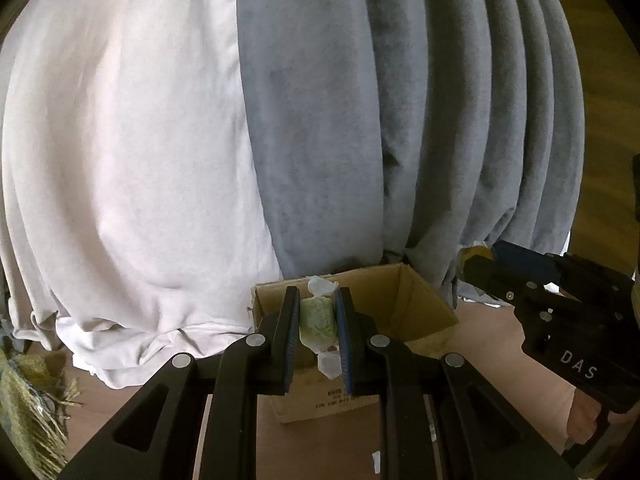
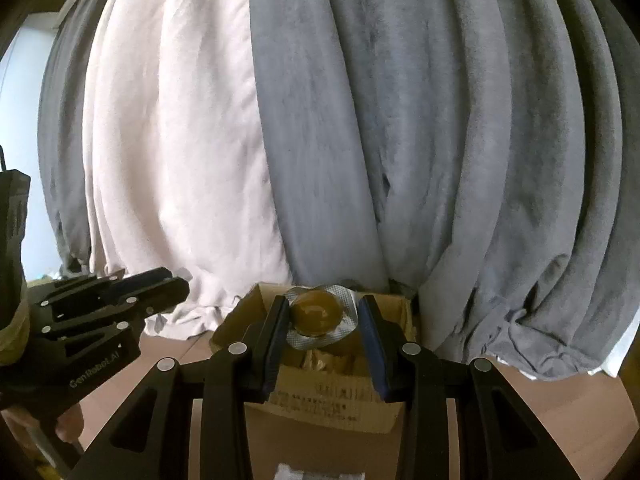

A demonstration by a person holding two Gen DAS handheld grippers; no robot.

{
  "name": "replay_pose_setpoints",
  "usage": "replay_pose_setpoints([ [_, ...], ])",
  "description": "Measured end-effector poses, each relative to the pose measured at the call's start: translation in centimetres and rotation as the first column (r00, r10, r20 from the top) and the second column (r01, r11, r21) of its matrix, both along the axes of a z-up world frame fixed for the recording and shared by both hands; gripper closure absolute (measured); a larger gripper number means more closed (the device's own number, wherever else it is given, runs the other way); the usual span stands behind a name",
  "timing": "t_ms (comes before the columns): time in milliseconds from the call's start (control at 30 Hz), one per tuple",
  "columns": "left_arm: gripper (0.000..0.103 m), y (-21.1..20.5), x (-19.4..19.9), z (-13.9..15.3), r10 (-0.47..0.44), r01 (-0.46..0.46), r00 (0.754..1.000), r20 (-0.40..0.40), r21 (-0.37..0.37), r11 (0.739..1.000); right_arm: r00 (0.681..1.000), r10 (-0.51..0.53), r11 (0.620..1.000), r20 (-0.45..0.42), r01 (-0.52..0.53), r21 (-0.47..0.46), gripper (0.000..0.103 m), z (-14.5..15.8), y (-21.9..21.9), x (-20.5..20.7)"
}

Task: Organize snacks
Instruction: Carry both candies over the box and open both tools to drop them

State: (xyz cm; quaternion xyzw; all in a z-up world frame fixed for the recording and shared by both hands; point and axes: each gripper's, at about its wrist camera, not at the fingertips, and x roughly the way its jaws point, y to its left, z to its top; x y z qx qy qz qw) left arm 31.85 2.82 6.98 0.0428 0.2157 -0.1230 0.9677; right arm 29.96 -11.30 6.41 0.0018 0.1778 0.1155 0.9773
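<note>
Pale green candy in clear twisted wrapper, ends sticking out above and below the pads. Left gripper is clamped on it, both pads touching its sides; held above the open cardboard box.

Amber-brown sphere in a silver foil blister pack, foil rim crinkled. Right gripper has the pack between its fingers: foil edge meets the left pad, right-side contact unclear, so the grip cannot be confirmed. Pack sits over the same box.

Box rests on the brown table, near grey and white drapes.
</note>
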Motion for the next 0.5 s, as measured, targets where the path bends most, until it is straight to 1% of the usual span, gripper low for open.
replay_pose_setpoints([
  [233, 0.084, -0.1, 2.8, -0.2, 0.004, -0.004, 1.000, -0.022, 0.002, 1.000, 1.000, 0.013, 1.000, 0.000, -0.013, -0.001, 0.065, 0.3, 0.4, 2.5],
  [433, 0.084, -0.3, 4.6, -0.9, 0.019, -0.019, 0.999, -0.039, 0.012, 1.000, 0.999, 0.027, 1.000, -0.046, -0.027, 0.009, 0.065, -0.5, 0.6, 5.2],
  [467, 0.081, -0.3, 4.9, -1.0, 0.029, -0.028, 0.999, -0.040, 0.019, 0.999, 0.998, 0.029, 1.000, -0.060, -0.028, 0.011, 0.065, -0.7, 0.7, 5.8],
  [500, 0.074, -0.3, 5.2, -1.1, 0.037, -0.036, 0.998, -0.044, 0.024, 0.999, 0.997, 0.030, 0.999, -0.067, -0.029, 0.013, 0.065, -0.8, 0.7, 6.1],
])
